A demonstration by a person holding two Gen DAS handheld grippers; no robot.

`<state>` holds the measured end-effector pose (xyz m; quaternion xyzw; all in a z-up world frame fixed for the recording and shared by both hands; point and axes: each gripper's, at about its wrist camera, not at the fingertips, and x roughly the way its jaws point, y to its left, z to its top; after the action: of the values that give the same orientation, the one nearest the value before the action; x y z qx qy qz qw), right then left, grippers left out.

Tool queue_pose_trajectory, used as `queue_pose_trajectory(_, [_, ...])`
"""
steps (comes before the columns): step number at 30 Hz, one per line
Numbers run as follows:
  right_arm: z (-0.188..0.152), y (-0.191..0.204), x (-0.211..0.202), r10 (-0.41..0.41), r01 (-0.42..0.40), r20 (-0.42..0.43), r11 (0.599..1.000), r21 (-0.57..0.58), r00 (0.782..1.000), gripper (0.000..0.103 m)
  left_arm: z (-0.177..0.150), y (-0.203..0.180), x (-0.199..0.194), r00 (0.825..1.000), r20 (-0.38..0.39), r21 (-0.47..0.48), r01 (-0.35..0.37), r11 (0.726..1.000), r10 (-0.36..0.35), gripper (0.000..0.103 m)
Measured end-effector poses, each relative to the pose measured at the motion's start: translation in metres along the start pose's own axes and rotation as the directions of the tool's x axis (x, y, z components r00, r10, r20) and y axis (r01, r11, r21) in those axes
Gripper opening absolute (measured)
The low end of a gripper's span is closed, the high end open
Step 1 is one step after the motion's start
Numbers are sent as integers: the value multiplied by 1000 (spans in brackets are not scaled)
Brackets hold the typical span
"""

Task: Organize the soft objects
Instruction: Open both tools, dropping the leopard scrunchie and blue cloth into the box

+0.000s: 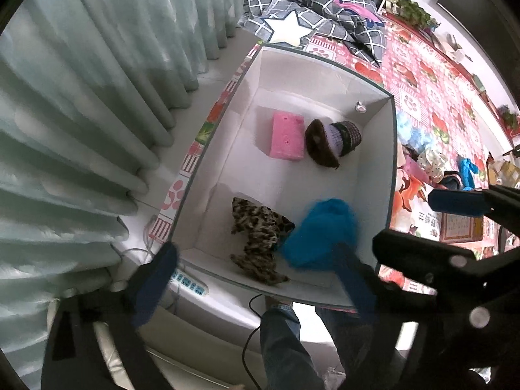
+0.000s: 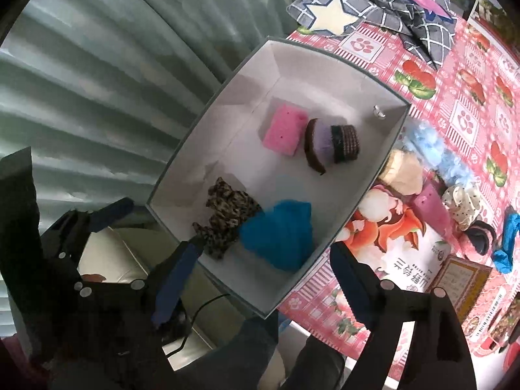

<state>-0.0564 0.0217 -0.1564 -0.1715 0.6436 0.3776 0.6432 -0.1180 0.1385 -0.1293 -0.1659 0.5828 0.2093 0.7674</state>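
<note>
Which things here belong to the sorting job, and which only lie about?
Job: white box, pink sponge, knitted hat, leopard cloth, blue cloth.
Lying about: checked blanket, curtain, power strip.

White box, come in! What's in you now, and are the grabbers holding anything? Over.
Left gripper and right gripper open, empty. White box holds fuzzy blue cloth, leopard-print cloth, pink sponge block, brown knitted hat. Nothing blocking.

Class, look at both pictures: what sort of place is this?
Probably a room in a home: long pleated curtains, a table with a patterned red tablecloth, and a crumpled checked blanket.
</note>
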Motion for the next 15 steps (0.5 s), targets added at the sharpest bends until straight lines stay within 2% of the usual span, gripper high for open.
queue_pose_trajectory(8, [-2,-5,-4,-12,12,9,1000,16,1000,86,3,0,-5,1000,3,-6,-7,1000,7,103])
queue_pose_trajectory(15, [-4,-19,-16,-7,5,30,999,49,1000,86,9,-16,-11,1000,6,34,-14,999,14,103])
